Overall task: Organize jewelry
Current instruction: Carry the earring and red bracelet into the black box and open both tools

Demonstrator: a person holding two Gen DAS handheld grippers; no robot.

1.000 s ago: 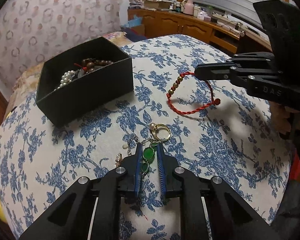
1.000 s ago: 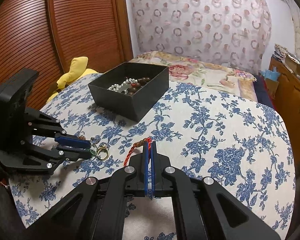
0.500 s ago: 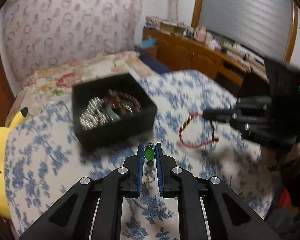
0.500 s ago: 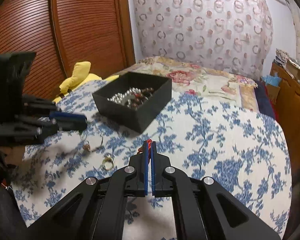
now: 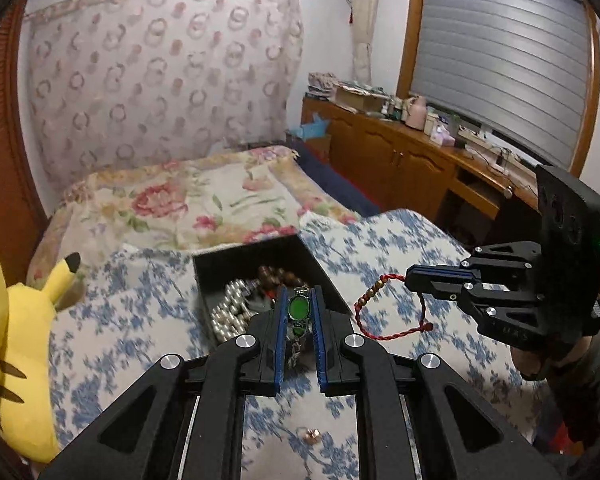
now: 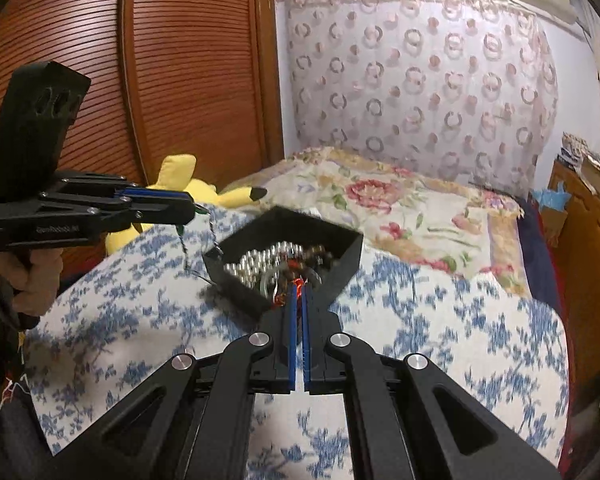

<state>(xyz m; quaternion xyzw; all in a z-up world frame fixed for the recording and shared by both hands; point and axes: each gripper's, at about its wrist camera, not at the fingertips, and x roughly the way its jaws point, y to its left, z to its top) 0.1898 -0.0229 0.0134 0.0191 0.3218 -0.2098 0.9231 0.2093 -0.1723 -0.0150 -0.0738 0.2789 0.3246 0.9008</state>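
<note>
My left gripper (image 5: 299, 300) is shut on a green-stone pendant (image 5: 298, 307), held in the air near the black jewelry box (image 5: 220, 266); its chain (image 6: 212, 236) dangles over the box's left corner in the right wrist view, where the left gripper (image 6: 194, 209) also shows. My right gripper (image 6: 299, 290) is shut on a red cord bracelet (image 6: 298, 289), just short of the box (image 6: 340, 264). In the left wrist view the bracelet (image 5: 384, 312) hangs from the right gripper (image 5: 410, 280). The box holds pearls (image 6: 256, 262) and brown beads (image 5: 278, 276).
A small gold piece (image 5: 311, 435) lies on the blue floral cloth (image 6: 440, 320) below my left gripper. A yellow plush toy (image 5: 12, 344) sits at the left edge. A bed with a flowered quilt (image 6: 400, 208) lies behind the box. A wooden sideboard (image 5: 400, 148) stands at the right.
Both grippers have lifted their pieces off the cloth and moved toward the box. The pendant and chain now hang in the air; the bracelet has come up with the right gripper.
</note>
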